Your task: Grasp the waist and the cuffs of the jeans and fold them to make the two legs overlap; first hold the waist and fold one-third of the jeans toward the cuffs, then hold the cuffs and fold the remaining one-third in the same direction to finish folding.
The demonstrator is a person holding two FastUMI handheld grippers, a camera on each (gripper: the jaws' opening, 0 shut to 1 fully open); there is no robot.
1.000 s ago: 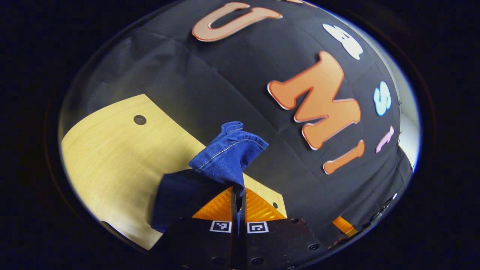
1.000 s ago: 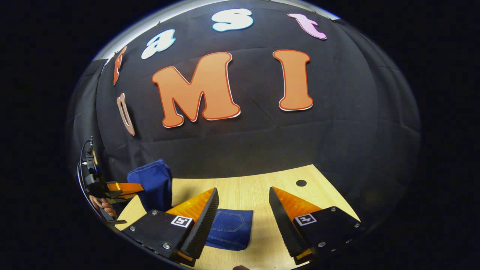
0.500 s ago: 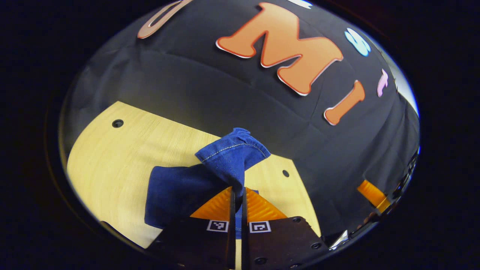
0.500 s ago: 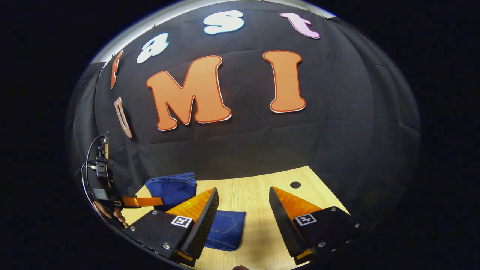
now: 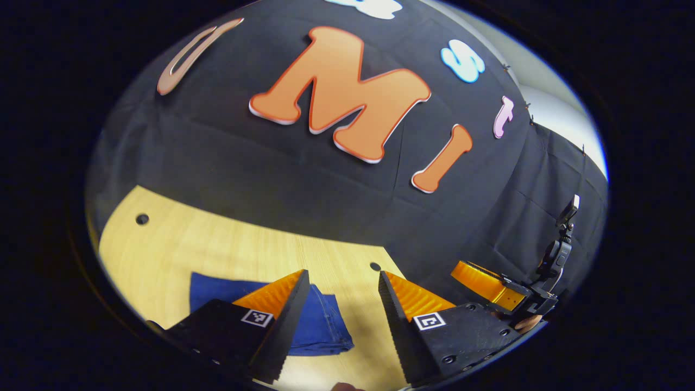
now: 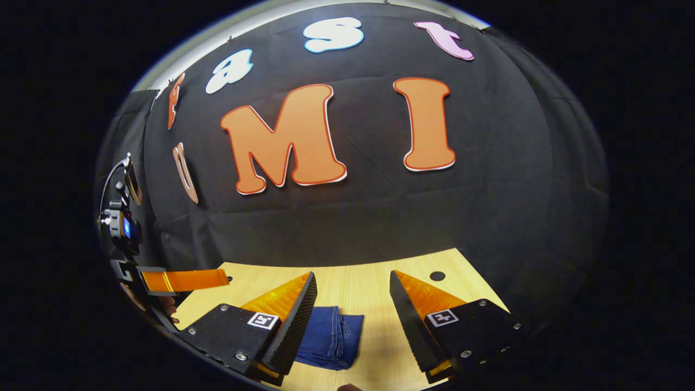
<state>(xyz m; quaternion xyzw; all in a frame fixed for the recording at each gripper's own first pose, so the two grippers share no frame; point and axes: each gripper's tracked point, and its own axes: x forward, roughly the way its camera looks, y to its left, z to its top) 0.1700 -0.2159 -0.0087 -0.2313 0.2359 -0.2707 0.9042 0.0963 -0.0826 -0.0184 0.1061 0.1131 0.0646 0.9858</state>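
Above table (image 5: 163, 244) | both tools hover, fingers apart | folded jeans (image 6: 331, 336) below

Wood table (image 5: 179, 250), light yellow-brown, w/ faint grain lines. Two small round dark holes in the top: one near the far left corner (image 5: 142, 219), one near the far right edge (image 5: 375, 266). In the right gripper view the table (image 6: 358, 288) shows one hole (image 6: 437, 276) at right. Black cloth wall (image 5: 244, 174) hangs behind the table, w/ creases. A pale strip (image 5: 559, 114) shows past the cloth, top right.
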